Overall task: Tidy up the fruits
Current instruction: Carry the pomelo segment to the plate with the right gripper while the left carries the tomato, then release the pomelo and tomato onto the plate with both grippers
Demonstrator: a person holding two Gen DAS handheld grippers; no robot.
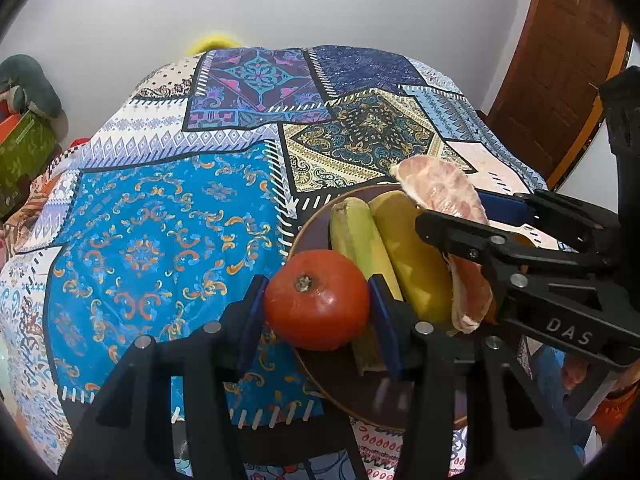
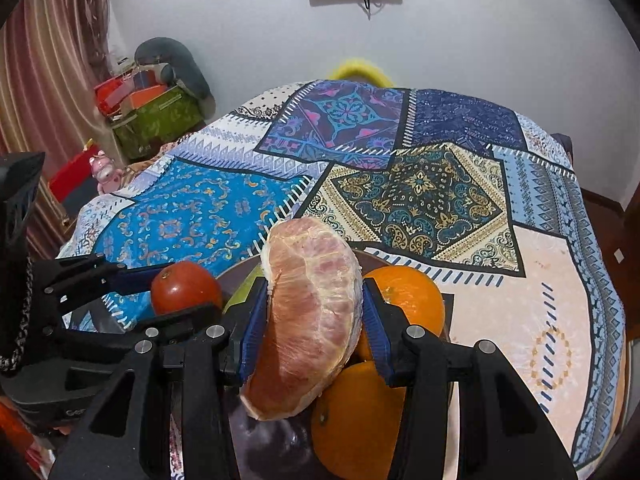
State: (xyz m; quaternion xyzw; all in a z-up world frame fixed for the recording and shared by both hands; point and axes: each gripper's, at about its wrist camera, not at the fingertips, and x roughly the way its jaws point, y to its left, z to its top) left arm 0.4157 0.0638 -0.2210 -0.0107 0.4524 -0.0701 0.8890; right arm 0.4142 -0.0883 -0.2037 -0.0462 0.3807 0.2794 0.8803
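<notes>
left gripper clamps a tomato over the brown plate holding bananas.

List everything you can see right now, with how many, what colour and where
tomato: one, red, clamped in the left gripper over the plate's near edge
peeled citrus segment: one, pinkish, clamped in the right gripper above the plate
bananas: two, one yellow, one greenish, lying on the plate
oranges: two, orange, on the plate's right side
plate: one, dark brown, near edge of the table
tablecloth: one, blue patchwork, covering the table
left gripper: one, black with blue pads
right gripper: one, black with blue pads
</notes>
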